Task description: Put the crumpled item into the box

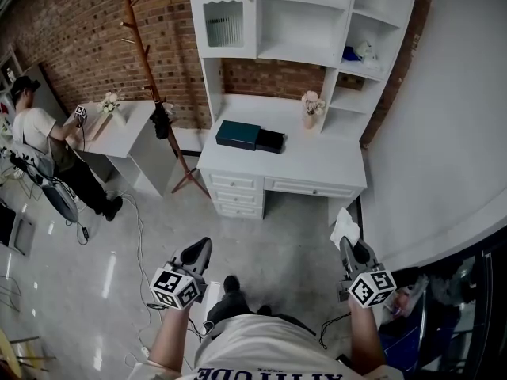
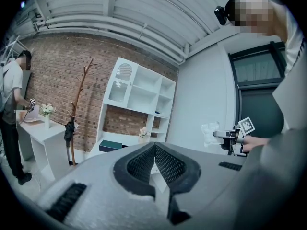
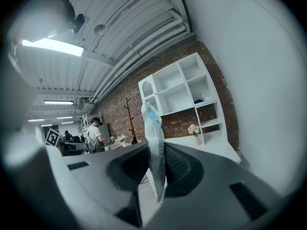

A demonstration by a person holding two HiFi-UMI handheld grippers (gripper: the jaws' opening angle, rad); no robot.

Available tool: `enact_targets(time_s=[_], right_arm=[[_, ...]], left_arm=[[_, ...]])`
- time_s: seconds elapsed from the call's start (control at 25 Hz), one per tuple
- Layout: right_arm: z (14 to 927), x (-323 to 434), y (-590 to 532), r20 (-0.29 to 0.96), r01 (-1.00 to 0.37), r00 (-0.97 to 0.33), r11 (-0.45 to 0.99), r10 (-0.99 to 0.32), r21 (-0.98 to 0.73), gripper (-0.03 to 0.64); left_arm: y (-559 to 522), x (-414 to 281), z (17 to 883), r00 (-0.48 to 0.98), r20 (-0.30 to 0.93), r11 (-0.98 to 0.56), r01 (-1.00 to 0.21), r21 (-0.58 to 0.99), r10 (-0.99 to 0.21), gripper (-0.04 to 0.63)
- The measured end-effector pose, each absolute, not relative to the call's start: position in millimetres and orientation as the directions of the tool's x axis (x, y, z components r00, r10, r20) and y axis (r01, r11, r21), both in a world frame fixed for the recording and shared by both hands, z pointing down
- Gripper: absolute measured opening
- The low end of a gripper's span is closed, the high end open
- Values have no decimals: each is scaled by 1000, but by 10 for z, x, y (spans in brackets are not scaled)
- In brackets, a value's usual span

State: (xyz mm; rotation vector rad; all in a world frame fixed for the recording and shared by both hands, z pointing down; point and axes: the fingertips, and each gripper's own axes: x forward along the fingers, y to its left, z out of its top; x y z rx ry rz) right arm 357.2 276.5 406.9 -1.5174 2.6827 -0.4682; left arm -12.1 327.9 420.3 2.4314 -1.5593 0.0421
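My right gripper (image 1: pixel 348 246) is shut on a crumpled white item (image 1: pixel 343 228), low at the right of the head view. In the right gripper view that crumpled item (image 3: pixel 154 150) stands up thin between the two pads, with a blue mark near its top. My left gripper (image 1: pixel 196 253) is shut with nothing in it; its ribbed pads (image 2: pixel 144 163) meet at the tips. A dark teal box (image 1: pixel 238 134) lies on the white desk (image 1: pixel 317 161) ahead, with a smaller black box (image 1: pixel 269 141) touching its right side. Both grippers are well short of the desk.
White shelving (image 1: pixel 301 18) rises behind the desk, and a small flower vase (image 1: pixel 310 109) stands at its right. A wooden coat stand (image 1: pixel 154 93) is left of the desk. Farther left a person (image 1: pixel 43 145) stands at another white table (image 1: pixel 119 129). A white wall (image 1: pixel 444 133) runs along my right.
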Motion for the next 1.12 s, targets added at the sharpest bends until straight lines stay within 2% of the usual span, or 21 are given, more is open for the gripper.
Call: enact_targets(time_s=[1.12], right_arm=[[4288, 2613, 1160, 226, -865, -472, 399, -852, -303, 75]], left_arm=[[1213, -885, 4469, 550, 221, -504, -832, 233, -805, 26]])
